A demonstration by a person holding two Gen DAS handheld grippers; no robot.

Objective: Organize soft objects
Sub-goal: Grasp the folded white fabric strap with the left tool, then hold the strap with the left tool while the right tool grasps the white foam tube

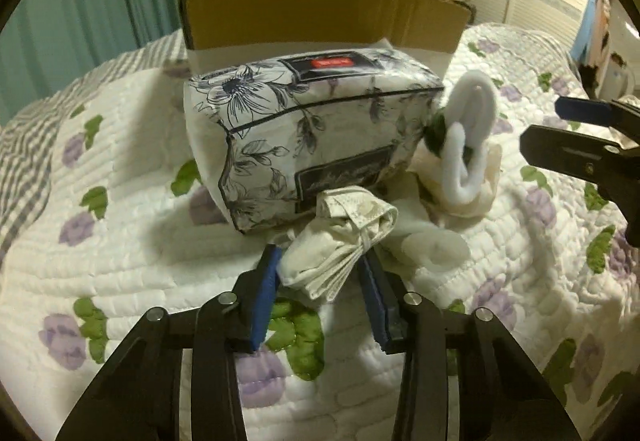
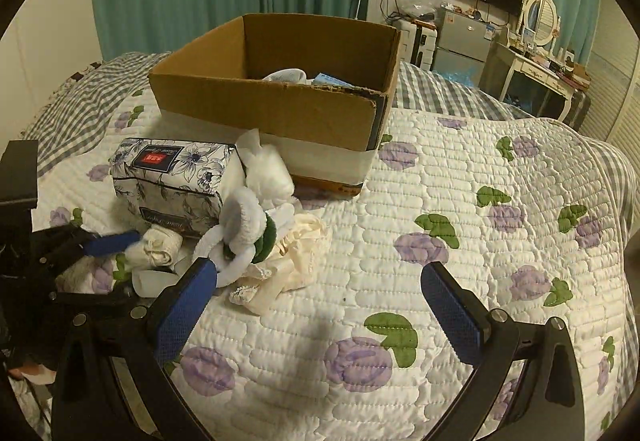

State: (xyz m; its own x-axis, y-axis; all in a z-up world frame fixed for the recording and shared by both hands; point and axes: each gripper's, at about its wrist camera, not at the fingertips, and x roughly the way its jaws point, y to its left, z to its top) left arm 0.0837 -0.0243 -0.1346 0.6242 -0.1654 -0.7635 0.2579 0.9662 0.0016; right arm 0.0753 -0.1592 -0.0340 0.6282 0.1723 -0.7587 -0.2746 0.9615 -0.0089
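A folded cream cloth bundle [image 1: 340, 241] lies on the quilt in front of a floral tissue pack [image 1: 312, 137]. My left gripper [image 1: 320, 265] has a finger on each side of the bundle; whether the pads press it I cannot tell. A white plush toy with green trim [image 1: 468, 145] lies on cream fabric at the pack's right. In the right wrist view the same pile shows: tissue pack [image 2: 172, 181], bundle [image 2: 160, 245], plush toy [image 2: 244, 237], cream fabric [image 2: 288, 265]. My right gripper [image 2: 320, 293] is open and empty over the quilt, right of the pile.
An open cardboard box [image 2: 276, 109] stands behind the pile with white and blue items inside. A quilted floral bedspread [image 2: 460, 201] covers the bed. A dresser, mirror, fridge and TV stand beyond at the right.
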